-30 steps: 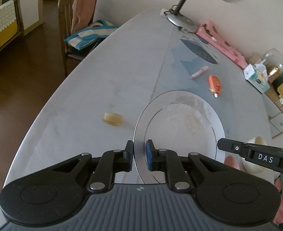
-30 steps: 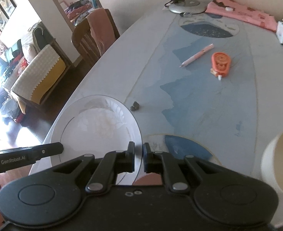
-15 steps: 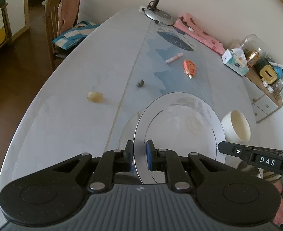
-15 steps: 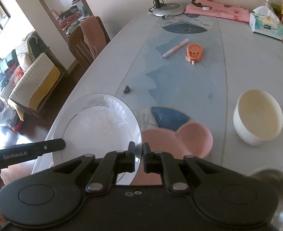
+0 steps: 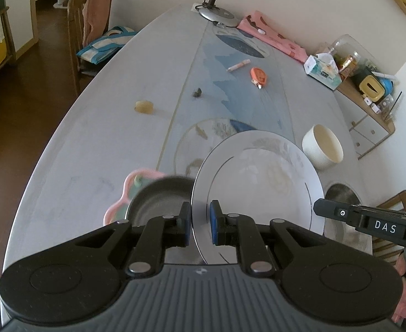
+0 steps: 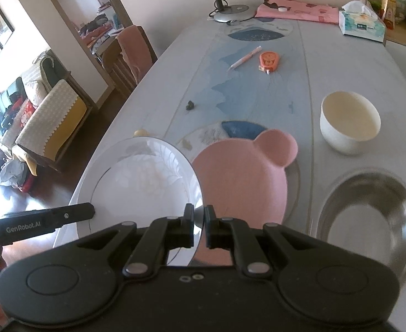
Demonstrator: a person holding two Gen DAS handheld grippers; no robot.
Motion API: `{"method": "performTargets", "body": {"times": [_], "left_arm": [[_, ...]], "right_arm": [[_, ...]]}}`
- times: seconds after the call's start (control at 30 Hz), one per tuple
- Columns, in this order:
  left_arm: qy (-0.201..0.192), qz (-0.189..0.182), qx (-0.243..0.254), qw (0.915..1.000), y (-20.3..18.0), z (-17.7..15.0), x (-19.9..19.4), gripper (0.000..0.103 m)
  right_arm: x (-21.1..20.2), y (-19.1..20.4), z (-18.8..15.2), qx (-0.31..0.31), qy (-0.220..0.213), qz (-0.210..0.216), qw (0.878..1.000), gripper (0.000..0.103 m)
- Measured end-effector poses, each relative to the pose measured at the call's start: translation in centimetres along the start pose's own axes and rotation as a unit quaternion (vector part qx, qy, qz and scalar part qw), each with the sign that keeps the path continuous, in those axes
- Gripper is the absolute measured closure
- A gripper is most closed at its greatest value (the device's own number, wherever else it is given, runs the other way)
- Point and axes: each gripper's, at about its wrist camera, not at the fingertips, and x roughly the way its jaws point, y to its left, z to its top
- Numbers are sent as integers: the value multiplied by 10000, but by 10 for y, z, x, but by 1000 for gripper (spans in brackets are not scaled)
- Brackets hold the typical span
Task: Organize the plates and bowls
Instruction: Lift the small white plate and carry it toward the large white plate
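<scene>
Grippers both clamp my white plate (image 5: 261, 177): left gripper (image 5: 200, 225) and right gripper (image 6: 199, 227) pinch opposite rims. I see it held above the table's (image 5: 98, 144) near edge.

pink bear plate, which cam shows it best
The right wrist view: the pink bear plate shows nearly whole, one ear included, beside the white plate. The left wrist view shows only a pink edge behind a steel bowl.

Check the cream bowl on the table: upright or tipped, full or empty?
Upright and empty. The cream bowl stands on the table with its mouth up, and its bare inside shows in both wrist views.
</scene>
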Motion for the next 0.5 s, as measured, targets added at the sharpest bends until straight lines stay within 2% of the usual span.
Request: {"method": "performTargets", "body": {"times": [0.5], "left_arm": [[72, 49, 12, 10000, 20, -66, -49, 90]], "right_arm": [[-32, 36, -69, 49, -3, 27, 10000, 95]]}}
